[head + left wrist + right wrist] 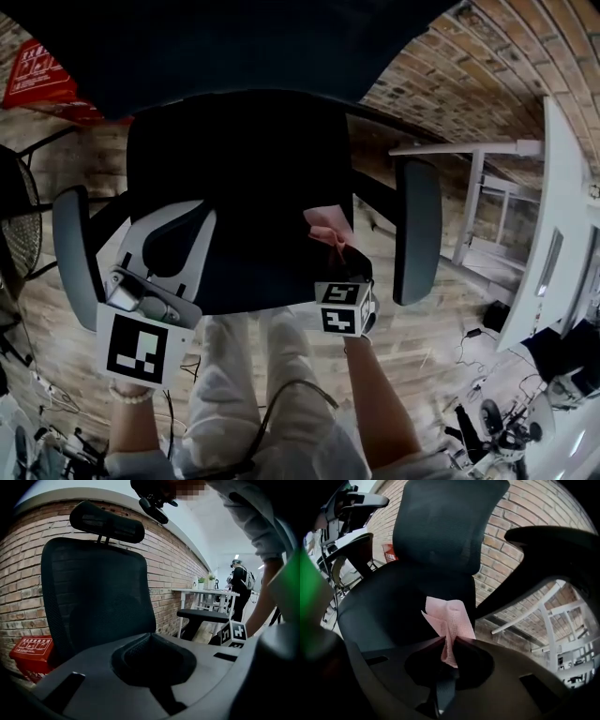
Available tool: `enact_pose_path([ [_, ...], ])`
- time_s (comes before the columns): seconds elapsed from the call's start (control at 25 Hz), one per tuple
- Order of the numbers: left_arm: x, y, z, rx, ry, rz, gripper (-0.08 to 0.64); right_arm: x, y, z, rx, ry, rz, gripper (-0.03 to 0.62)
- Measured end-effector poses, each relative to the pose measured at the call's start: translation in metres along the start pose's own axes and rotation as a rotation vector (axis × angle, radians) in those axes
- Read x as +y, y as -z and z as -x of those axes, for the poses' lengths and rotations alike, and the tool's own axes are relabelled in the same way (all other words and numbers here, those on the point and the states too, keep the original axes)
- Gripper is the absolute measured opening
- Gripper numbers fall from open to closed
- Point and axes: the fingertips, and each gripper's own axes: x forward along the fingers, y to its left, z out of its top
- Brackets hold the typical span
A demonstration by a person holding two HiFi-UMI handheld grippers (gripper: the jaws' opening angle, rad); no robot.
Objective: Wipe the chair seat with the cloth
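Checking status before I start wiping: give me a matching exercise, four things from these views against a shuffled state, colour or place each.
1 left gripper
2 right gripper
3 chair seat
4 box

A red, by the brick wall
B shut on the pink cloth
C black
D shut, holding nothing

Pairs: 1-D, 2-B, 3-C, 4-A

Dim overall. In my head view the chair (253, 187) is a near-black mass with its mesh detail lost. The brightest patch is the washed-out white ceiling up and right of the chair in the left gripper view. Heavy fisheye: the brick wall (173, 559) behind the chair bows into an arc, and the corners vignette to black. My left gripper (150, 637) and right gripper (449, 639), in front of the chair, look soft. The cloth (450, 618) is sharp and evenly lit.
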Motion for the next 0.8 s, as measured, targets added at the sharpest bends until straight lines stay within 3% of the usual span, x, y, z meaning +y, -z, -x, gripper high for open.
enact_pose_path([
  [0.12,-0.003,-0.002,0.0,-0.002,0.006,-0.019,0.018,0.002,0.005,0.001,0.004,-0.014,-0.018,0.054],
  [0.28,-0.001,0.002,0.005,0.002,-0.029,0.032,0.018,0.016,0.005,0.001,0.009,-0.052,-0.055,0.054],
  [0.36,0.0,0.005,0.01,0.009,-0.026,0.011,0.018,0.029,0.003,0.001,0.011,-0.077,-0.053,0.054],
  [0.44,0.002,0.009,0.017,0.014,-0.027,-0.005,0.018,0.045,0.001,0.001,0.008,-0.106,-0.027,0.054],
  [0.8,0.023,0.037,0.065,0.031,-0.143,0.129,0.018,0.123,-0.012,0.007,-0.013,-0.264,0.113,0.054],
])
